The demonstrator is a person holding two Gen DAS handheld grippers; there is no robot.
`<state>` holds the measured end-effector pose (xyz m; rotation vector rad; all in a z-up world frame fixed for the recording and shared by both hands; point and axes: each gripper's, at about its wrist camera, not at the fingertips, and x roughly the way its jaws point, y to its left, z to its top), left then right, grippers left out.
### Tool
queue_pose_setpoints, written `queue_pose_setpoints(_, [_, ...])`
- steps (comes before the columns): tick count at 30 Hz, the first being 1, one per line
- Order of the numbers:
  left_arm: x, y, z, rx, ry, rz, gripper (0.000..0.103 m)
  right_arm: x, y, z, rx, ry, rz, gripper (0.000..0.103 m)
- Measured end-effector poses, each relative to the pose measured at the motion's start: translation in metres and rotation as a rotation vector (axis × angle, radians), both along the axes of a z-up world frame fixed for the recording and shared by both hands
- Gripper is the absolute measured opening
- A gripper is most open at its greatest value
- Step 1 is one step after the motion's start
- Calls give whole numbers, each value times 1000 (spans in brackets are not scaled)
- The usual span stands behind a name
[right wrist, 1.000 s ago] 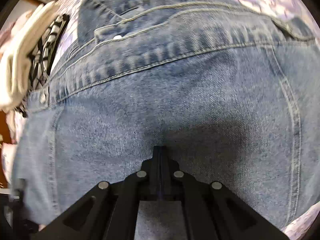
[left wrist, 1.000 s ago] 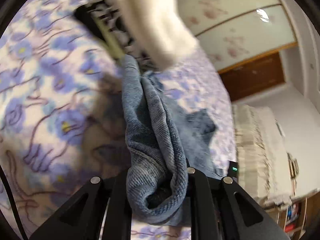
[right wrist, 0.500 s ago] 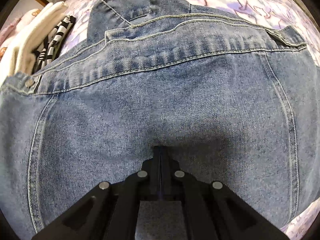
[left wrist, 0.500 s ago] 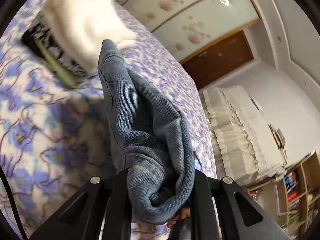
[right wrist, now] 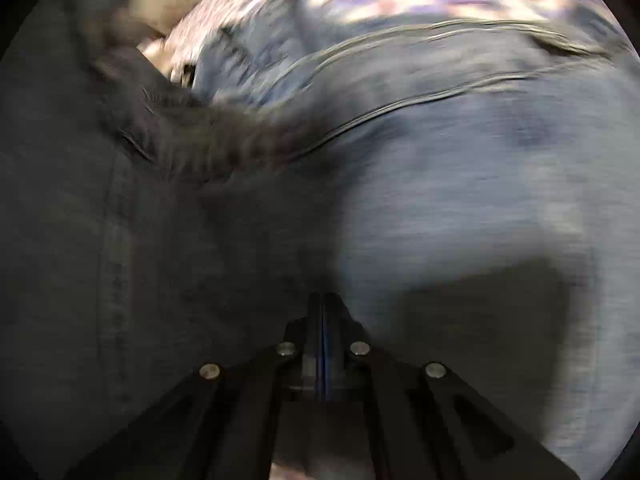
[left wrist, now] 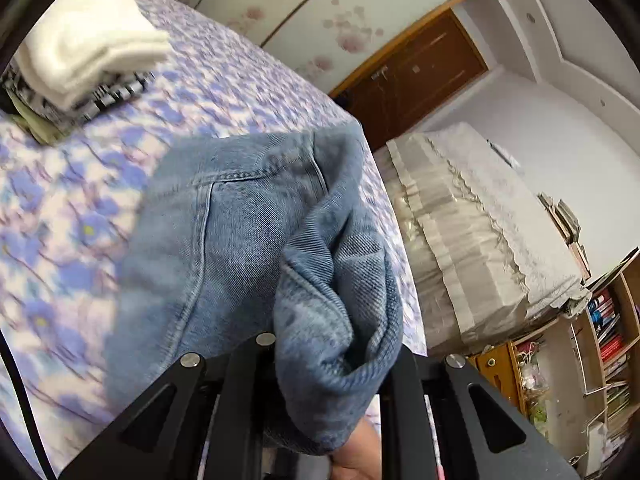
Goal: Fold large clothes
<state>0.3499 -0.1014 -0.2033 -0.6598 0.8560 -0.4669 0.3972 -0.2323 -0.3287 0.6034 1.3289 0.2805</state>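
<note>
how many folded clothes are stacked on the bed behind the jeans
3 that show: a white garment on top, a black-and-white patterned one under it, and an olive one at the bottom. The frame edge may hide more.

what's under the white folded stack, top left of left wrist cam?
A black-and-white patterned garment lies under the white folded stack, an olive-green layer beneath that, all on the floral bedspread. Anything deeper is covered.
</note>
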Motion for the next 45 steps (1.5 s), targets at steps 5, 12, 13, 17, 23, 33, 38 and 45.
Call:
queue_pose_setpoints(5, [-4, -72, -21, 51, 25, -16, 12, -18, -82, 25, -18, -54, -12, 0])
queue_pose_setpoints(12, [-6, -158, -64, 157, 104, -84, 12, -48, -203, 39, -44, -38, -137, 0])
queue_pose_setpoints(13, [-7, -167, -69, 182, 108, -97, 12, -51, -215, 41, -44, -41, -148, 0])
queue_pose_setpoints(17, [-12, -201, -92, 340, 135, -140, 12, -61, -245, 45, -30, -53, -150, 0])
queue_pose_setpoints(23, [-10, -226, -102, 537, 115, -254, 26, -47, -258, 42, -9, -34, -138, 0])
queue_pose_setpoints(33, [-28, -221, -38, 580, 52, -403, 78, -64, -264, 51, 54, 11, -145, 2])
queue_pose_setpoints(38, [-23, -191, -14, 669, 68, -384, 89, -72, -252, 59, 112, 33, -148, 3])
queue_pose_setpoints(45, [-10, -120, -31, 805, 222, -321, 89, -82, -218, 61, 105, 45, -58, 27])
